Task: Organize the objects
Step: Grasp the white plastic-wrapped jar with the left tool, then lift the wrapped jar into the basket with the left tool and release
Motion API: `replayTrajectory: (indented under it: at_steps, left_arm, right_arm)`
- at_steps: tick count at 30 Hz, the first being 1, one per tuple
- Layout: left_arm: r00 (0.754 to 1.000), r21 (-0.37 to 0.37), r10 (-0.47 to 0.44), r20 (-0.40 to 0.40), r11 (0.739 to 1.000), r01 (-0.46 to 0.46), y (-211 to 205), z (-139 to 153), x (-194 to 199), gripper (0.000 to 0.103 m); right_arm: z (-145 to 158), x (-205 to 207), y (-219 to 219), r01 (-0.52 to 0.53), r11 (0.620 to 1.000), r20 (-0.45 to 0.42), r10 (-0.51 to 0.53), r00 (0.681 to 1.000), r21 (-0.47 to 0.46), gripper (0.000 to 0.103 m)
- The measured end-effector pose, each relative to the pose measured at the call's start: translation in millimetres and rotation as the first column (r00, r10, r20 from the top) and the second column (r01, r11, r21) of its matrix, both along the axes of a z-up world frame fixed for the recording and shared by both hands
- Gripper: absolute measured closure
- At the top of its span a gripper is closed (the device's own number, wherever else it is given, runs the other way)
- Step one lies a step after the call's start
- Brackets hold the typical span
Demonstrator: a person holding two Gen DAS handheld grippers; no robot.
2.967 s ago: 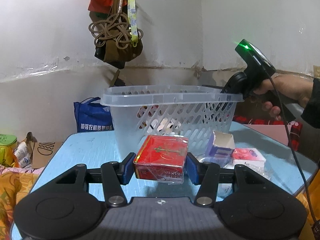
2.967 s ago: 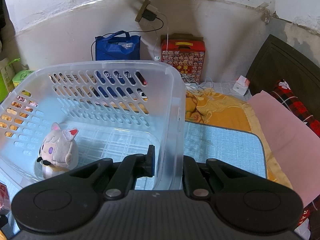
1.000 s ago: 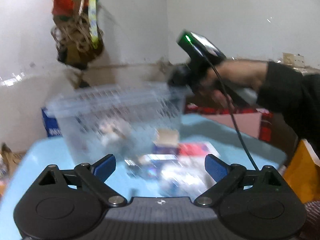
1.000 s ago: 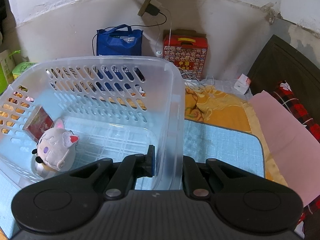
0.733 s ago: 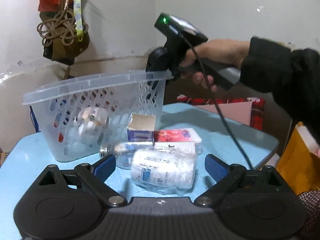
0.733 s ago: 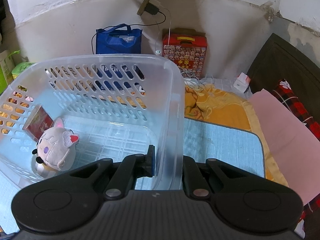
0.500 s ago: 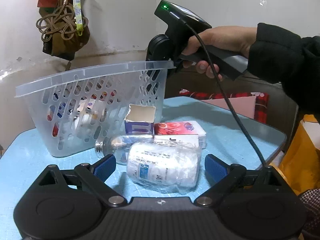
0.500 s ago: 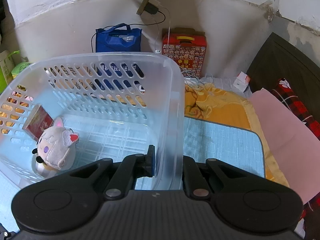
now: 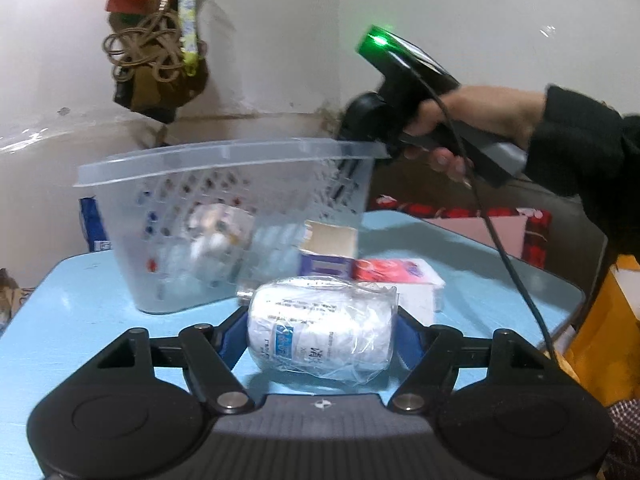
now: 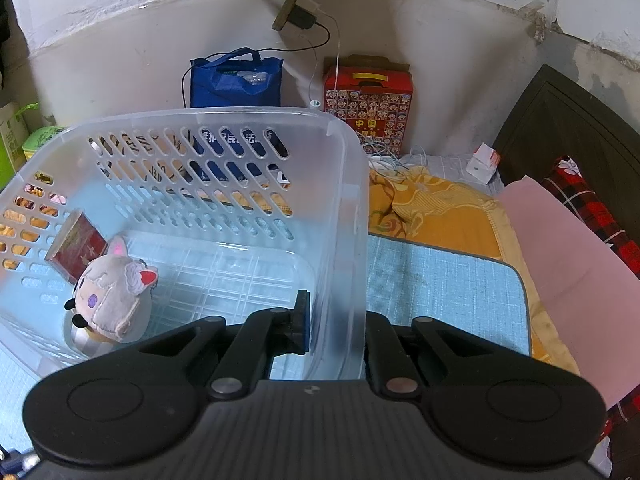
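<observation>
White walls stand behind a light blue worktop (image 9: pixel 80 300) with a see-through plastic basket (image 10: pixel 344 208) on it. Inside the basket a small grey plush toy (image 10: pixel 114 296) sits by the near left side, and a red box (image 10: pixel 76 246) leans on the wall just behind it. The right gripper (image 10: pixel 334 318) has its jaws squeezed tight on the basket's right wall, one finger inside and one outside. The left gripper (image 9: pixel 320 330) is low over the worktop. Its jaws have just been closing, and now they sit about half open with the blue pads against both sides of a white bottle wrapped in clear plastic (image 9: pixel 320 328), which lies on its side between them. Just behind the bottle are a small purple and white carton (image 9: pixel 326 254) and a pink and white packet (image 9: pixel 396 278), beside the basket.
</observation>
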State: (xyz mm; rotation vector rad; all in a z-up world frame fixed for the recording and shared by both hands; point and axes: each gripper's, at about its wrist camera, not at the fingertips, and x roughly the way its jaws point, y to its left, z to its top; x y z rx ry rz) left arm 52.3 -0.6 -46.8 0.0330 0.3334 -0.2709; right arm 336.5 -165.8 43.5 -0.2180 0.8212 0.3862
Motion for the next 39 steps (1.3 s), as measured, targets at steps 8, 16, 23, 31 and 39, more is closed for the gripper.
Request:
replayTrajectory:
  at_steps: [8,16,23,31,39]
  left_arm:
    - [0.999,-0.023,0.045,0.006,0.999,-0.045,17,5,-1,0.027]
    - [0.997,-0.048,0.074,0.030,0.996,-0.072,34,21,-2,0.027]
    - [0.989,-0.116,0.130,0.071,0.986,-0.121,64,54,5,0.027]
    - [0.976,-0.131,0.183,0.118,0.977,-0.167,84,115,50,0.027]
    - [0.979,-0.108,0.203,0.000,0.973,-0.202,89,136,136,0.027]
  right_arm:
    - [1,-2,0,0.021,1.000,0.008,-0.021,1.000,0.003,0.094]
    - [2,-8,-2,0.047,0.999,0.005,-0.047,0.999,-0.002,0.095]
    - [5,-9,-13,0.079,0.997,-0.017,-0.079,0.997,-0.013,0.095]
    - [4,-15,-16,0.096,0.995,-0.020,-0.095,0.995,0.030,0.095]
    - [4,-10,-17,0.122,0.991,-0.008,-0.122,0.993,0.063,0.097]
